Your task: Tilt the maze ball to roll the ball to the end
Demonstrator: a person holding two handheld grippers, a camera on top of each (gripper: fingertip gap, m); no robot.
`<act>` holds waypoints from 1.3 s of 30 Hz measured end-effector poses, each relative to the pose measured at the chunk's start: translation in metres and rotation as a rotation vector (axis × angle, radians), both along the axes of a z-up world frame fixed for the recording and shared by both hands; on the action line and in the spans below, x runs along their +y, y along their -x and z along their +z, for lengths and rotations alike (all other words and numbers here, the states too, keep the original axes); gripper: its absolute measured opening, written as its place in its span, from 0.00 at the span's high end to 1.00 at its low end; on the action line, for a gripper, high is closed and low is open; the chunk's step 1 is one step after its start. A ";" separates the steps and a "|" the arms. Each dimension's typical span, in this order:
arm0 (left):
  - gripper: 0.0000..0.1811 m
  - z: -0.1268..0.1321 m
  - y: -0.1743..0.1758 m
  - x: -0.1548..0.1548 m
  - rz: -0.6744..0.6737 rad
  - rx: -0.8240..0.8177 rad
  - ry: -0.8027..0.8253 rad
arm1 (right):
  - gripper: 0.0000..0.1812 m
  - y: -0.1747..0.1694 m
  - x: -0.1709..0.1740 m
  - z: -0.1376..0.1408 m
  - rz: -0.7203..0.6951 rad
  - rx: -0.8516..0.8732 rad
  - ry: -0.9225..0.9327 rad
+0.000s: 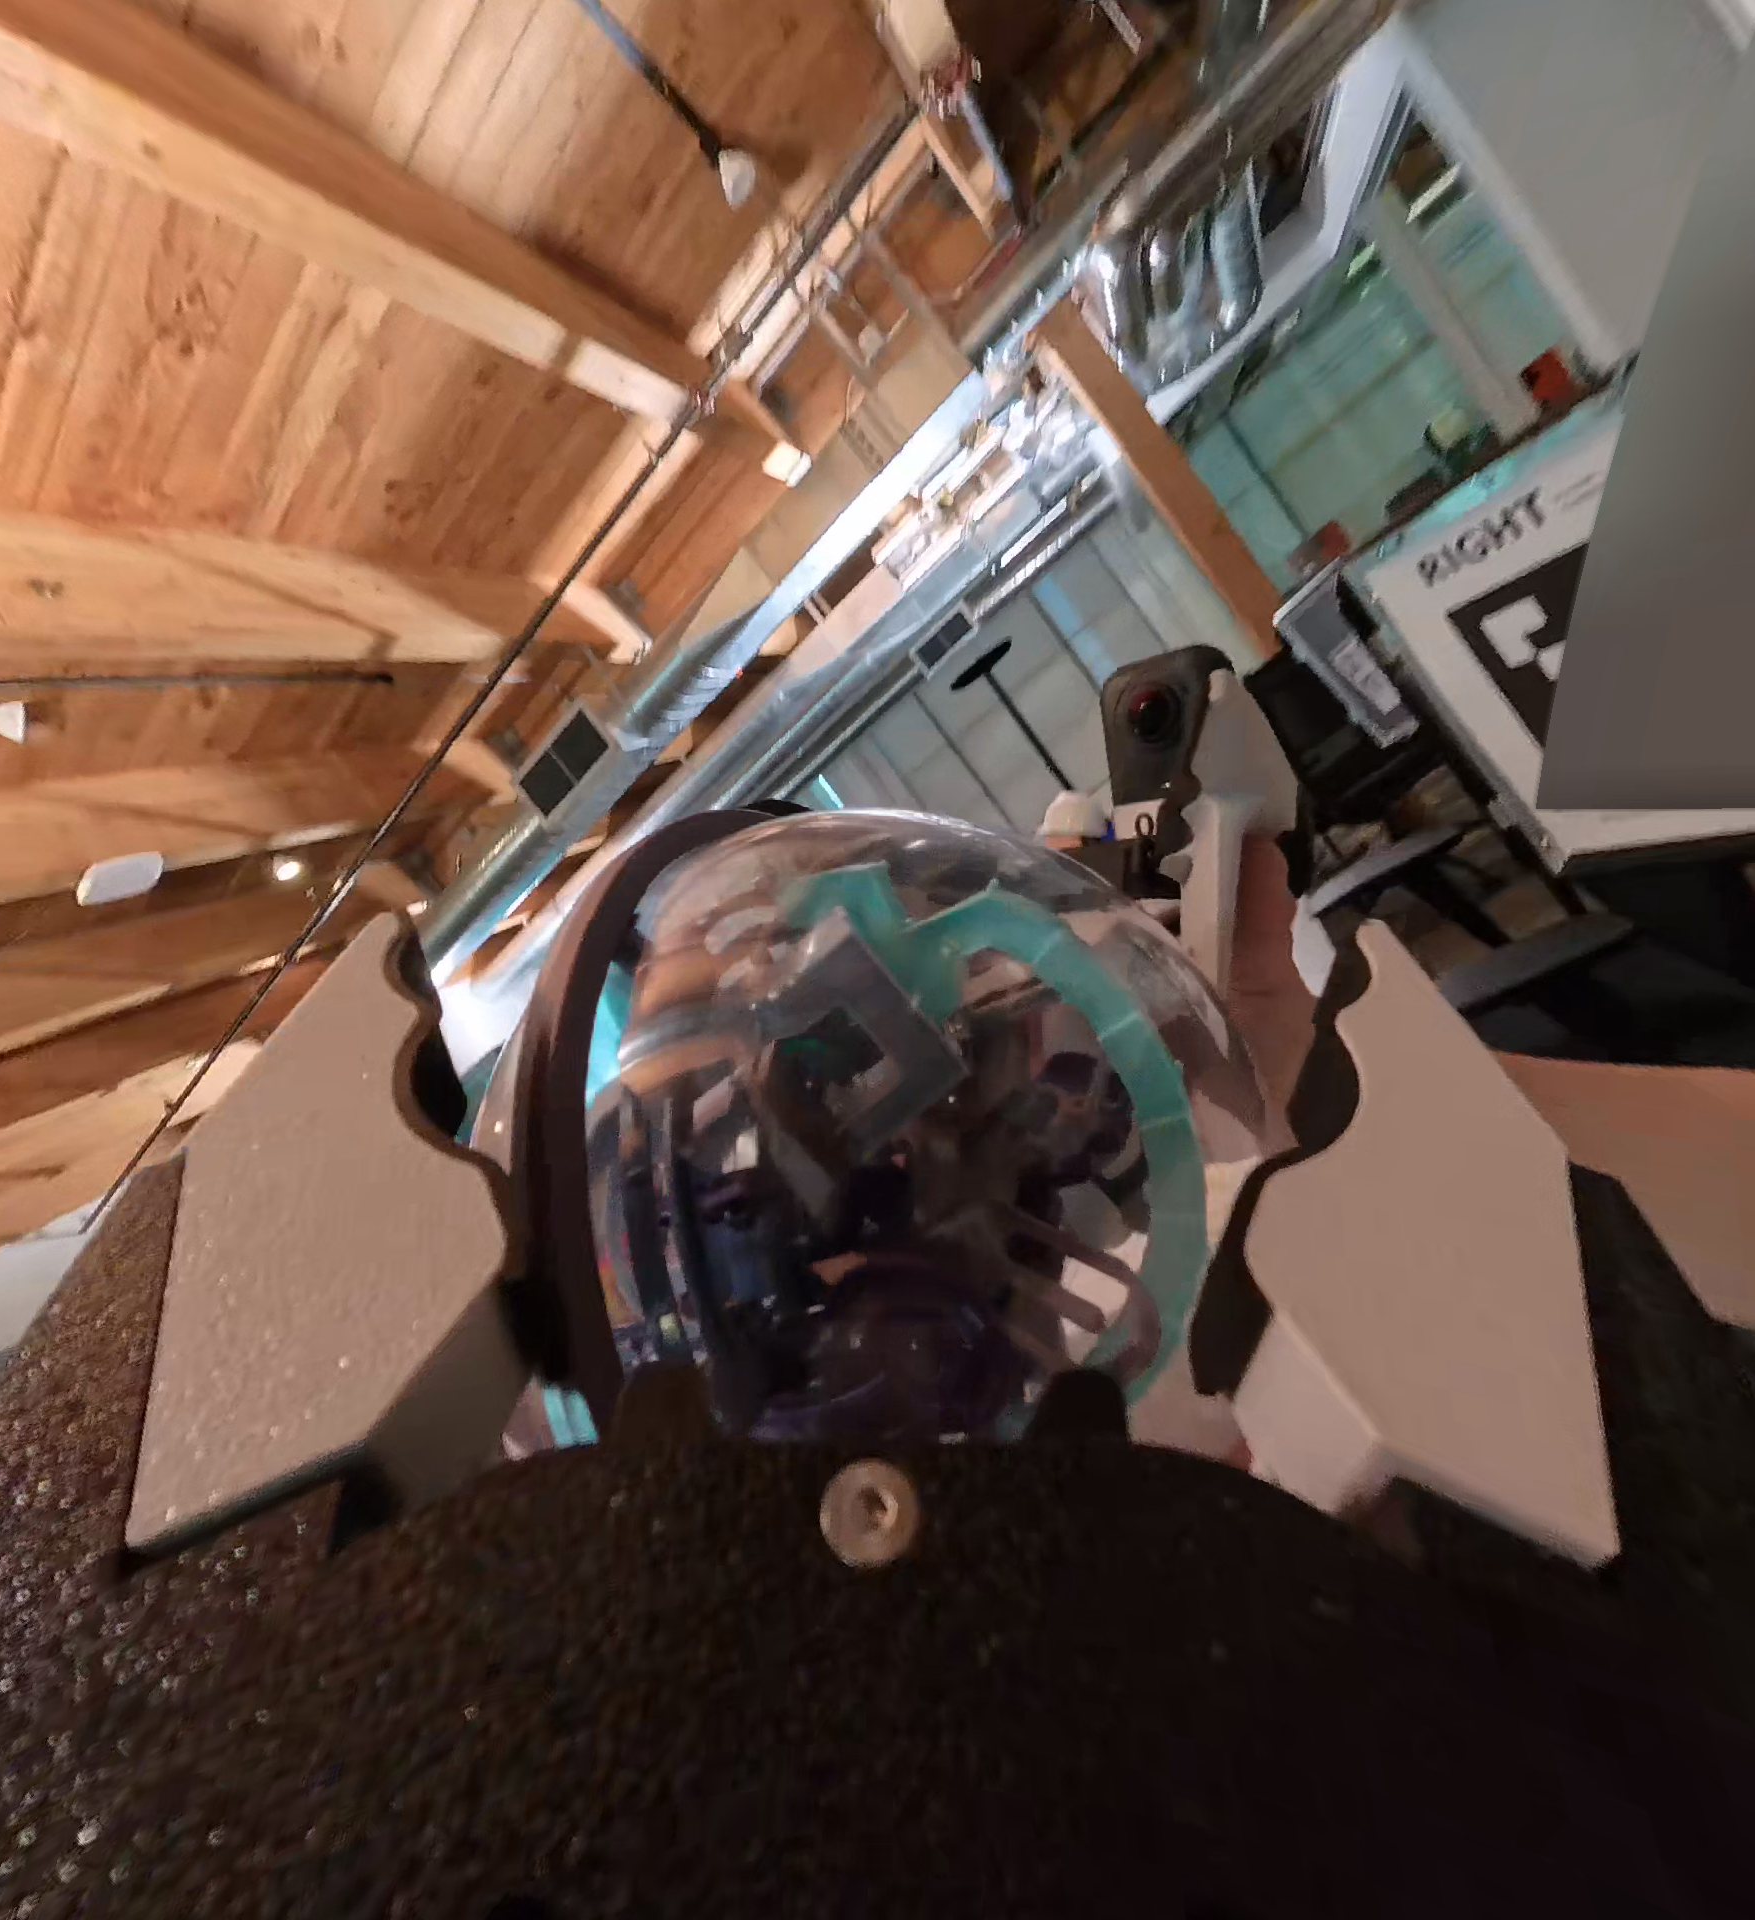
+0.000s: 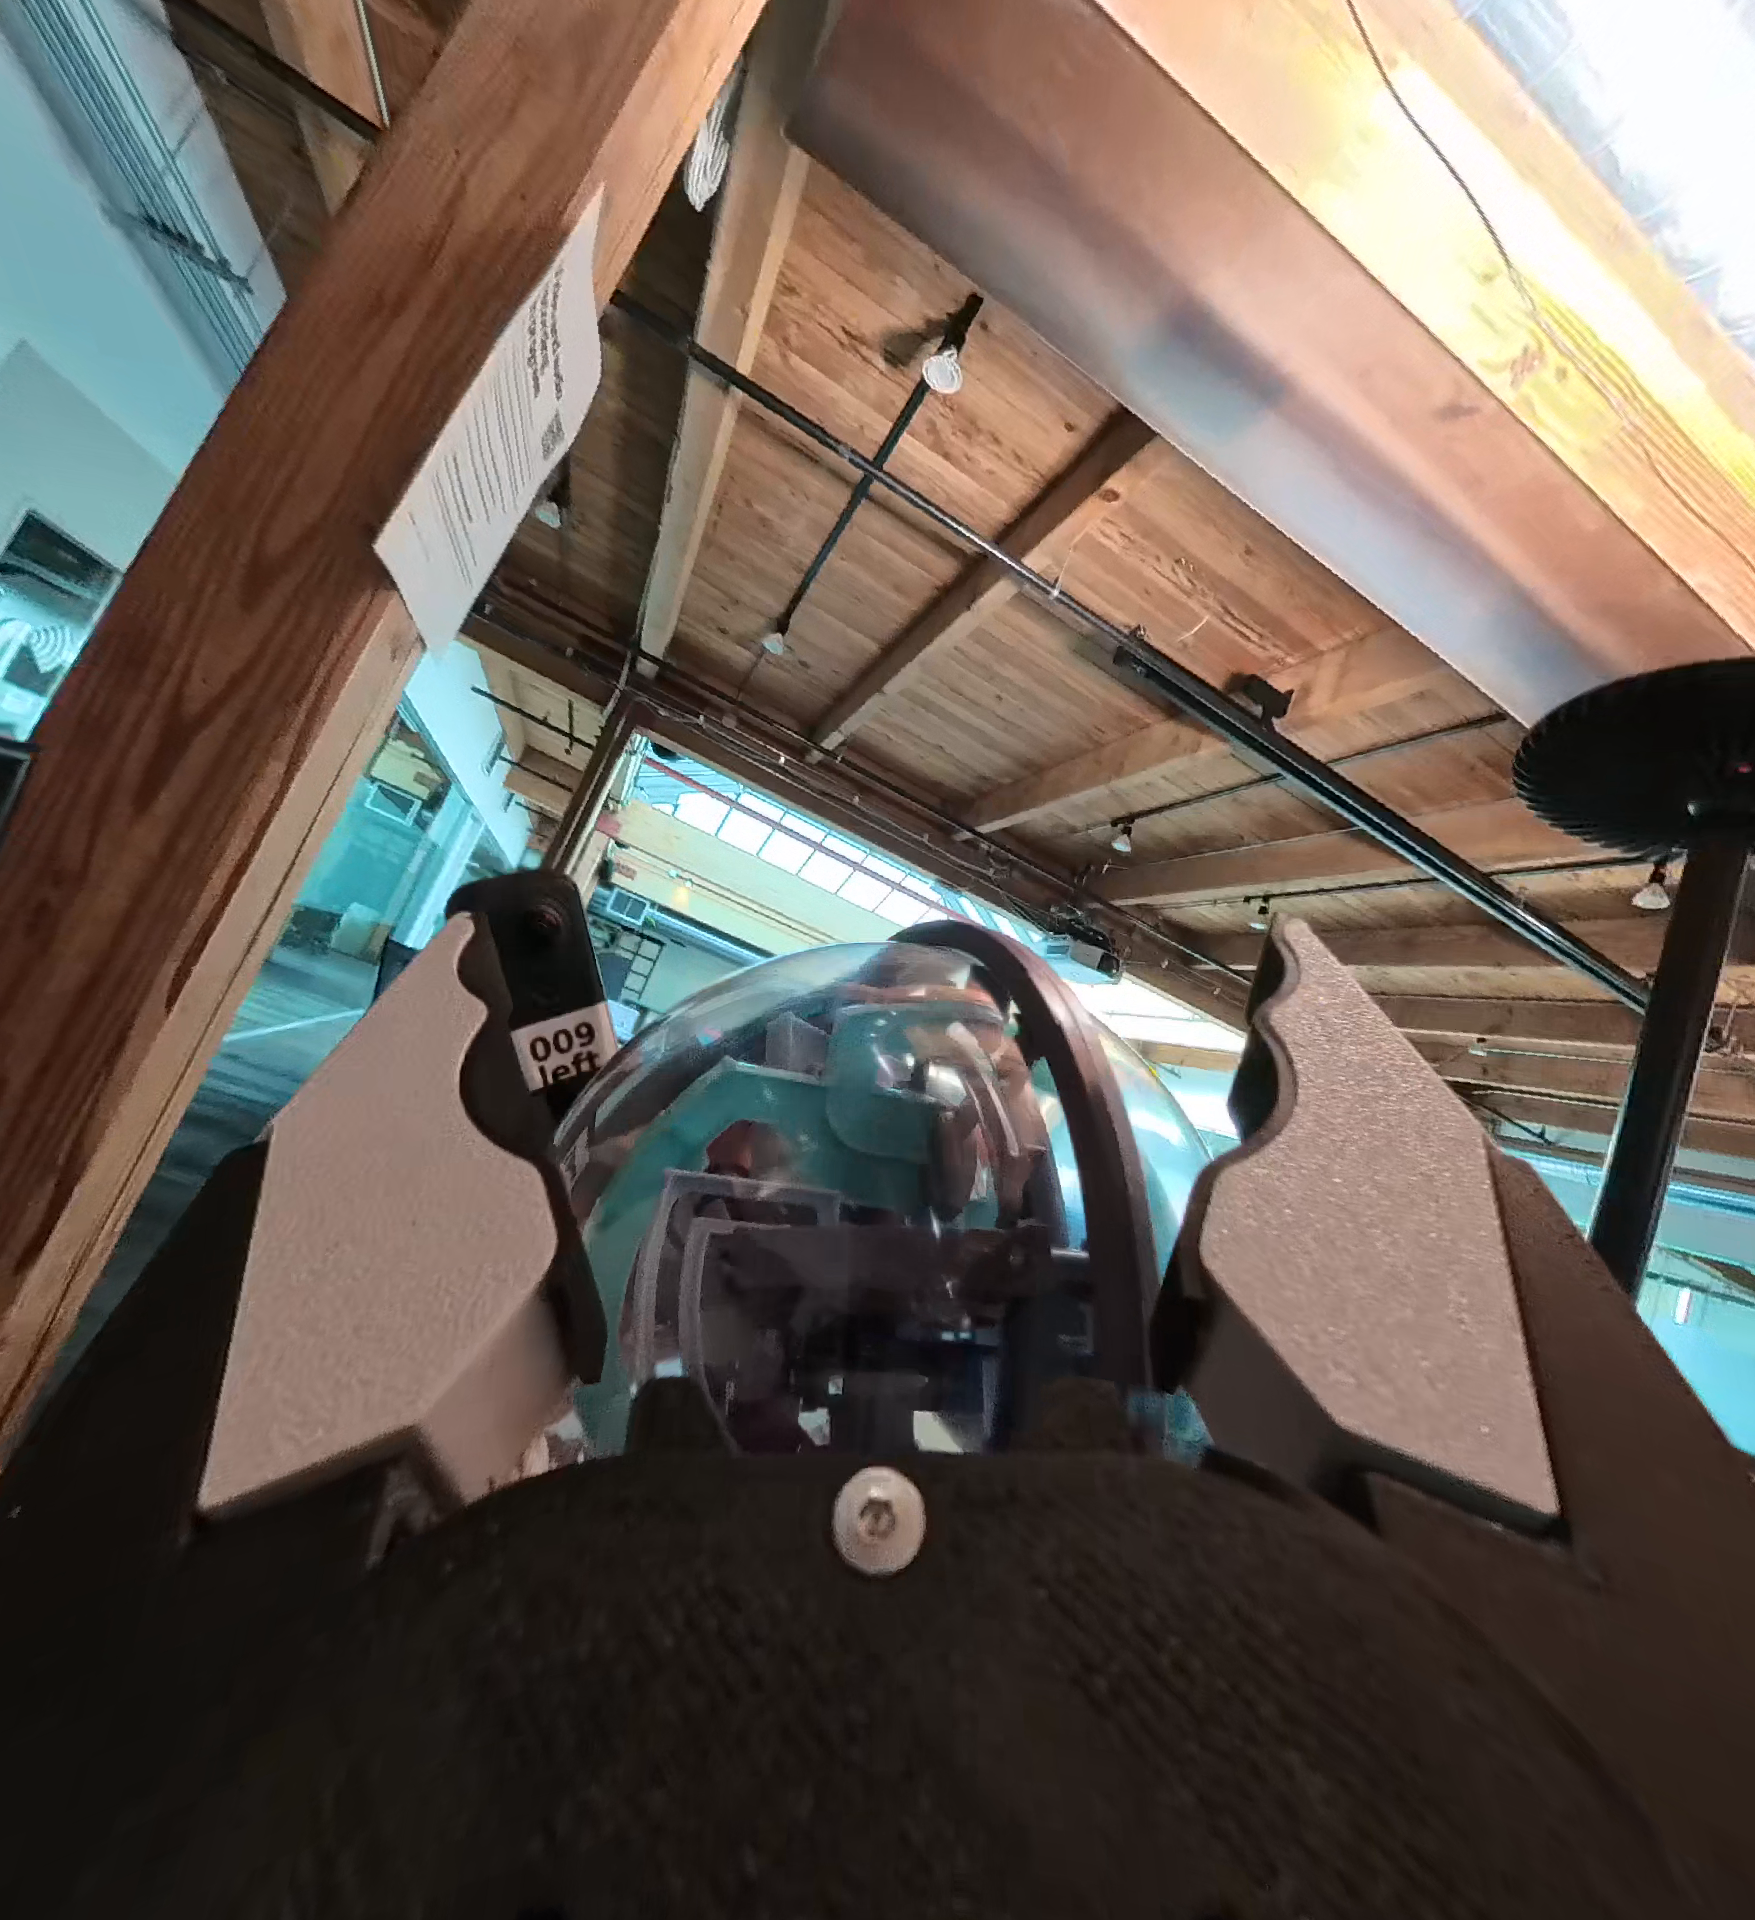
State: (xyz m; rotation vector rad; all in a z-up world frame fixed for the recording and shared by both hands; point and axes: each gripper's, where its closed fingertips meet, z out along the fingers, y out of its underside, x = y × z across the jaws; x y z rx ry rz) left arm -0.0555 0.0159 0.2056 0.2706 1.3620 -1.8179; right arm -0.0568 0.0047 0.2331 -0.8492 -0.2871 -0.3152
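The maze ball [image 1: 852, 1091] is a clear plastic sphere with teal and grey tracks inside and a black band around it. It is held up in the air, with both views looking up toward the ceiling. My left gripper [image 1: 883, 997] is shut on it, one grey finger on each side. My right gripper [image 2: 878, 997] is shut on the same maze ball [image 2: 852, 1174] from the other side. The right gripper's body and camera [image 1: 1153, 717] show beyond the sphere, with a hand [image 1: 1268, 997] on it. The left gripper's camera [image 2: 540, 966] shows behind the sphere. I cannot clearly make out the small ball inside.
Wooden ceiling beams [image 1: 229, 312] and pipes are overhead. A thick wooden post [image 2: 177, 727] with a paper sheet [image 2: 499, 426] stands at the left. A black stand with a round top [image 2: 1683, 769] is at the right. A grey panel [image 1: 1704, 416] is at the right.
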 end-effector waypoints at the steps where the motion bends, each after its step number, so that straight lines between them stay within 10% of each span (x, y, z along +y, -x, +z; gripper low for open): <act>1: 0.13 0.007 0.004 0.002 -0.017 -0.019 0.025 | 0.23 0.004 0.002 0.005 -0.017 -0.022 0.010; 8: 0.13 0.033 0.025 0.010 -0.054 -0.115 0.087 | 0.22 0.027 0.011 0.029 -0.081 -0.121 0.038; 15: 0.13 0.049 0.109 -0.001 0.028 -0.627 -0.004 | 0.22 0.123 0.005 0.047 -0.031 -0.577 0.015; 27: 0.13 0.068 0.112 -0.008 0.107 -0.557 -0.129 | 0.28 0.115 -0.020 0.073 0.175 -0.437 -0.163; 30: 0.13 0.048 0.143 -0.027 0.152 -0.757 -0.230 | 0.31 0.150 -0.045 0.054 0.236 -0.593 -0.256; 34: 0.13 0.064 0.072 -0.013 0.180 -0.371 -0.232 | 0.23 0.073 -0.016 0.065 0.161 -0.293 -0.212; 39: 0.13 0.045 0.057 -0.017 0.201 -0.275 -0.308 | 0.28 0.051 -0.030 0.048 0.237 -0.154 -0.323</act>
